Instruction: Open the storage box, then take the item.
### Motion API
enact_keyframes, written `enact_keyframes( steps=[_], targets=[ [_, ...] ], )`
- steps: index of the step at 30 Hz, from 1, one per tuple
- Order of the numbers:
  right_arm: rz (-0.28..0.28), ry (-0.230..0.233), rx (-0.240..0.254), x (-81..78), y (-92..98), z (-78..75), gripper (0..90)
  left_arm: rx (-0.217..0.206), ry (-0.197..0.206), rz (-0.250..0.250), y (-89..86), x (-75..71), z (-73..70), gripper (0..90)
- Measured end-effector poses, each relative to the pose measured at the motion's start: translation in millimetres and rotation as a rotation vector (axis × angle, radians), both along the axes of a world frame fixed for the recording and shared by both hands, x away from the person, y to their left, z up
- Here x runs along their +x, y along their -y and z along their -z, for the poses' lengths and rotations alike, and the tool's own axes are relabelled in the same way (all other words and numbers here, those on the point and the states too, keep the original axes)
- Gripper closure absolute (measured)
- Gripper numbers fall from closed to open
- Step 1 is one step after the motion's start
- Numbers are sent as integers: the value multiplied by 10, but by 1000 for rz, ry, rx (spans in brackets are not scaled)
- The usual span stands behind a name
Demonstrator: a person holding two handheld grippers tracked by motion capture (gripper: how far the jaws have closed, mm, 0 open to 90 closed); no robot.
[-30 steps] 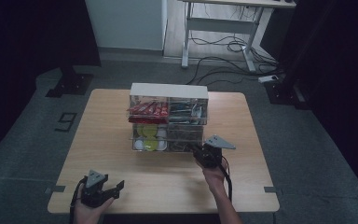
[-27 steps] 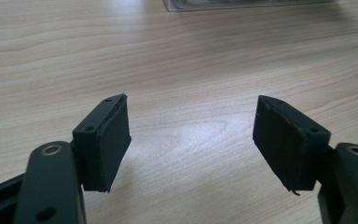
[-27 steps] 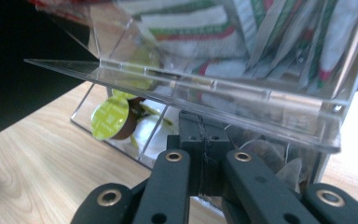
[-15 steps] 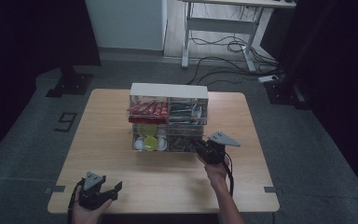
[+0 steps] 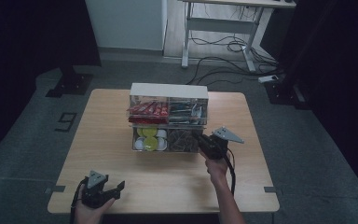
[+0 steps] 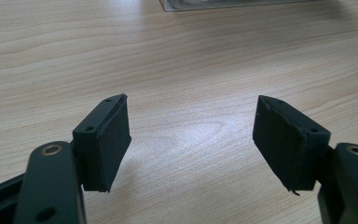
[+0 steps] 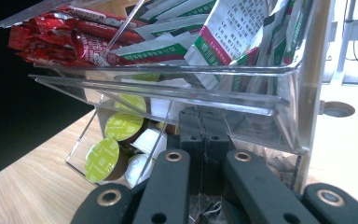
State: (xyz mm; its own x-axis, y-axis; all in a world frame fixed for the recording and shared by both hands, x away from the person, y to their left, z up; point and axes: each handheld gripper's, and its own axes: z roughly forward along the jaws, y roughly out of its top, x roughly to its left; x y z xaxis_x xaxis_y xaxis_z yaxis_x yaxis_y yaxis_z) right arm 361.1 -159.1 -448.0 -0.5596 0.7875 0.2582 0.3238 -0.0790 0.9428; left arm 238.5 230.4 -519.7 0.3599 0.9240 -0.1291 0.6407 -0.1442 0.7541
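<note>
Counter (image 5: pixel 121 186): pale wood with fine grain running along it; organiser box (image 5: pixel 168 89): clear walls under a white top. Upper compartments hold red packets (image 7: pixel 60 37) at upper left of the right gripper view and white sachets (image 7: pixel 223 32) printed green and pink at upper right; lower left holds capsules (image 7: pixel 103 158) with lime-green and white lids on brown bodies. Both claws, left claw (image 6: pixel 191 135) and right claw (image 7: pixel 205 135), are matt black with brass-coloured rivets.
</note>
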Motion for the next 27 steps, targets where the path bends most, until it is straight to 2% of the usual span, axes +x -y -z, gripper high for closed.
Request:
enact_keyframes(
  steps=[16, 27],
  targets=[
    [6, -2, 0, -34, -8, 8, 893, 6, 12, 14, 61, 32, -33, 279],
    [7, 6, 2, -54, 18, 2, 893, 14, 34, 58, 302, 152, -157, 279]
  ],
)
